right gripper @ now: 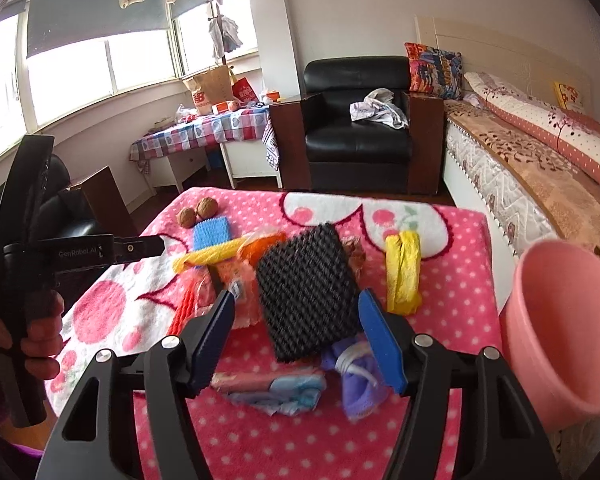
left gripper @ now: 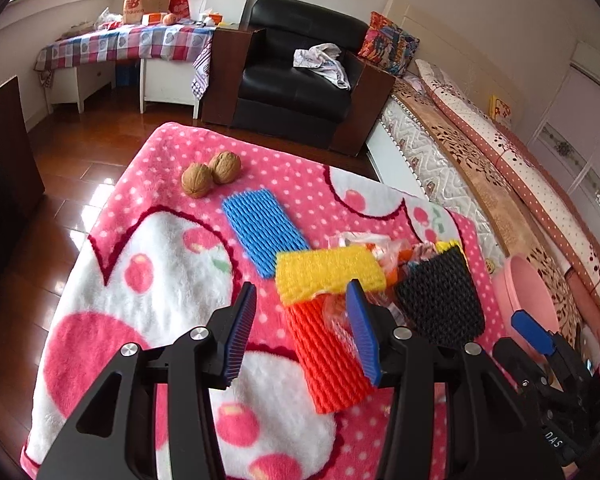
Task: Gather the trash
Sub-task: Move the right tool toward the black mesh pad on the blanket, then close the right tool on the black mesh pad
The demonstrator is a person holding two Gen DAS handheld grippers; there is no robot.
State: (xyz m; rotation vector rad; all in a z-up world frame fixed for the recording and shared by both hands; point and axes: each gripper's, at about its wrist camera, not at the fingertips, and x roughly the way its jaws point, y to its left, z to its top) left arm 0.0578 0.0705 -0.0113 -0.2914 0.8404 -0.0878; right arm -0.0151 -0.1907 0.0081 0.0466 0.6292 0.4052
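The right gripper [right gripper: 296, 344] hangs with its jaws wide apart and nothing gripped; the black foam net [right gripper: 308, 292] lies between and just beyond its blue pads [right gripper: 376, 344], near the middle of the pink dotted blanket [right gripper: 260, 440]. The left gripper [left gripper: 302, 332] is also spread wide and empty, poised over the orange foam net [left gripper: 332, 364], which lies toward the blanket's near edge. A yellow foam net [left gripper: 328, 274] overlaps the orange one's far end, and a blue foam net [left gripper: 262, 230] lies just beyond it, closer to the far edge. Two walnuts [left gripper: 210, 174] sit touching each other near the far left corner. Crinkled clear wrappers [left gripper: 384, 250] are bunched between the yellow and black nets. A yellow plastic strip [right gripper: 402, 276] lies toward the right edge, and a purple cloth scrap [right gripper: 356, 380] and a light blue wrapper [right gripper: 288, 394] lie near the front edge. A pink bucket [right gripper: 560, 340] stands just off the blanket's right edge.
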